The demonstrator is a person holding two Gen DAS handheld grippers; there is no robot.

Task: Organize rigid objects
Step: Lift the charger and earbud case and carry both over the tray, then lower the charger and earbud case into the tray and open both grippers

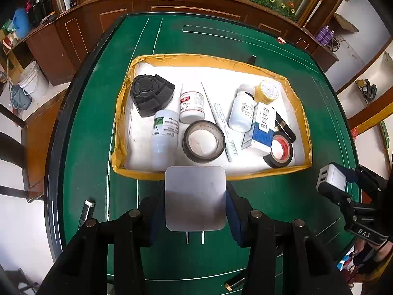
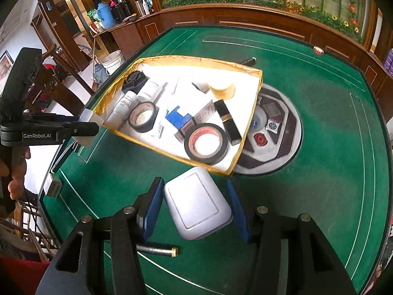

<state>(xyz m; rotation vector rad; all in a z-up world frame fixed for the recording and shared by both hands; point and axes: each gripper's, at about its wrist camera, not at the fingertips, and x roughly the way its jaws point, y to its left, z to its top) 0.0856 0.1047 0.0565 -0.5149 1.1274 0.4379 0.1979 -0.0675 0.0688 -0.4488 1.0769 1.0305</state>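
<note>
Your left gripper (image 1: 195, 198) is clamped on a flat silver plate (image 1: 195, 198), both blue fingers (image 1: 233, 211) pressed against its sides, and it hangs just short of the near rim of the yellow-edged tray (image 1: 118, 113) on the green table (image 1: 86, 147). From the right wrist camera the same gripper (image 2: 84, 129) shows at the tray's left corner with the plate edge in its grip.

Your right gripper (image 2: 196, 206) stands wide apart around a white switch plate (image 2: 197, 202) lying on the felt just in front of the tray (image 2: 250, 113) — the fingers (image 2: 153, 206) are on either side of it, with a gap on both sides, so nothing is gripped.

Inside the tray lie a black fan-shaped part (image 1: 151, 93), a white bottle with a green label (image 1: 164, 135), a white bottle with a red label (image 1: 191, 104), a black tape roll (image 1: 203, 141), a ruler (image 1: 221, 120), another white bottle (image 1: 242, 109), a yellow-capped jar (image 1: 267, 91), a blue and white box (image 1: 261, 127), a black tube (image 1: 285, 125) and a red-cored tape roll (image 1: 278, 151).

A bolt (image 2: 157, 249) lies on the felt near your right gripper — outside the tray.
</note>
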